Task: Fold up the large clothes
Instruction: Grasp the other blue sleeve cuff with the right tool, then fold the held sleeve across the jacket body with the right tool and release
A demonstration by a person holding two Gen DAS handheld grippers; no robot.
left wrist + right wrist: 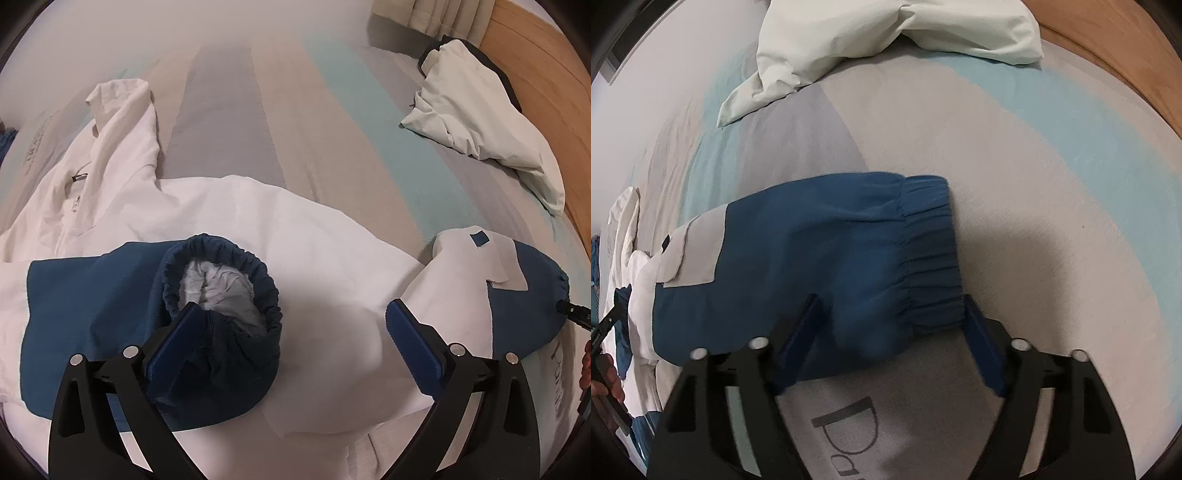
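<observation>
Open bed (pixel 1052 155) is left beyond the blue cuff (pixel 929 251); passage further back is blocked by a crumpled pale garment (pixel 886 40).

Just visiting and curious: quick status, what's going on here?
Left gripper open above the jacket, one sleeve folded across it. Right gripper open astride the other sleeve's cuff. Second garment lies apart.

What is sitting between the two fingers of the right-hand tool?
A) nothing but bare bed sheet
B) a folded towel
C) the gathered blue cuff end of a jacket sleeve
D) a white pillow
C: in the right wrist view, the blue sleeve and its elastic cuff lie between the right tool fingers.
</observation>
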